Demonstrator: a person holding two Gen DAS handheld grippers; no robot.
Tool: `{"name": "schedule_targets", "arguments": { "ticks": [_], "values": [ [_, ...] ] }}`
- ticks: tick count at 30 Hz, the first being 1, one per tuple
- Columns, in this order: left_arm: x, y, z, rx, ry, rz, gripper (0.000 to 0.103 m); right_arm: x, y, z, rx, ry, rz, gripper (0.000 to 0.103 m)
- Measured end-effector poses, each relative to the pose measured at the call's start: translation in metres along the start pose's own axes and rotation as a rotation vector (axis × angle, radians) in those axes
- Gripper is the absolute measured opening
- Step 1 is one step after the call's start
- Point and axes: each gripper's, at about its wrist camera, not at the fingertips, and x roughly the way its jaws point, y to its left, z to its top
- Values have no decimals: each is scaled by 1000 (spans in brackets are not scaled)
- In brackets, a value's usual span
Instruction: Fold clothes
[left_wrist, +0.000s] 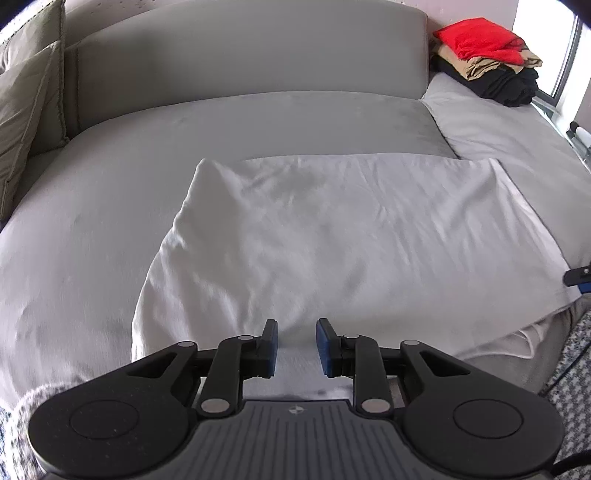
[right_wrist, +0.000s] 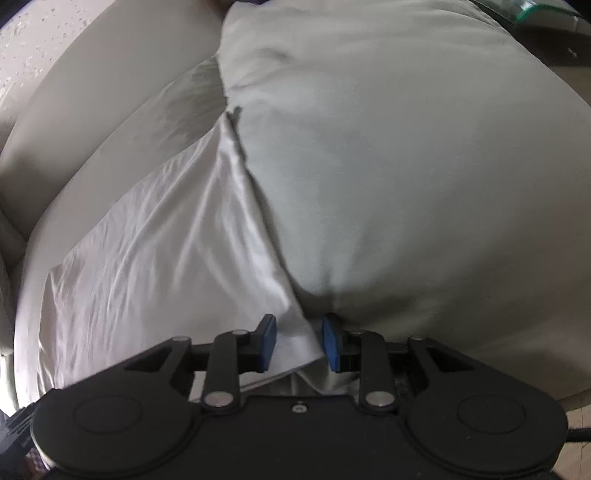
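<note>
A white garment (left_wrist: 332, 236) lies spread flat and wrinkled on a grey sofa seat (left_wrist: 81, 221), folded into a broad rectangle. My left gripper (left_wrist: 296, 347) hovers open at the garment's near edge, with white cloth showing in the gap between its blue pads. In the right wrist view the same white garment (right_wrist: 155, 258) runs off to the left. My right gripper (right_wrist: 299, 343) stands open over the garment's corner hem, beside a grey cushion (right_wrist: 388, 166). The tip of the right gripper (left_wrist: 580, 277) shows at the right edge of the left wrist view.
A stack of folded clothes, red (left_wrist: 480, 40) on tan and black, sits at the sofa's far right end by a window. Olive pillows (left_wrist: 26, 103) lean at the far left. The sofa backrest (left_wrist: 240, 51) rises behind. A houndstooth fabric (left_wrist: 576, 369) hangs at lower right.
</note>
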Motion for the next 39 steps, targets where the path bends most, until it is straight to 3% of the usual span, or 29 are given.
{"name": "schedule_targets", "arguments": {
  "ticks": [2,6,13,14,17,20,22,23,24,28,31,33,35,39],
  "values": [
    [-5,1,-5,-5,-4,1,25,-4,1,-5,-5,-26,-2,4],
    [-10,7,-11,-31,-1,12,25,-22,3,-16,-41,-97,-45,3],
    [-14,13,-15,-35,2,30,25,-16,18,-13,-101,-125,-157,5],
    [-16,14,-15,-34,-1,35,25,-18,22,-14,-116,-137,-175,9],
    [-20,18,-13,-39,-26,50,25,-34,39,-18,-164,-229,-184,42],
    [-19,25,-2,-68,-67,64,25,-46,49,-19,-155,-321,-73,44],
    [-17,28,11,-93,-102,72,25,-44,51,-16,-101,-345,78,28],
    [-15,29,19,-102,-119,73,24,-38,52,-13,-65,-339,145,10],
    [-13,30,27,-110,-136,74,23,-32,53,-9,-31,-334,203,7],
    [-2,16,56,-94,-205,-1,19,-1,65,6,29,-359,304,10],
    [23,-2,71,-51,-209,-51,20,30,79,16,53,-314,374,11],
    [45,-9,77,-28,-188,-69,20,50,85,26,38,-299,375,11],
    [70,-11,84,-11,-161,-65,20,66,86,35,25,-273,386,11],
    [103,10,97,-43,-157,27,22,91,80,50,16,-264,409,10]
  ]
}}
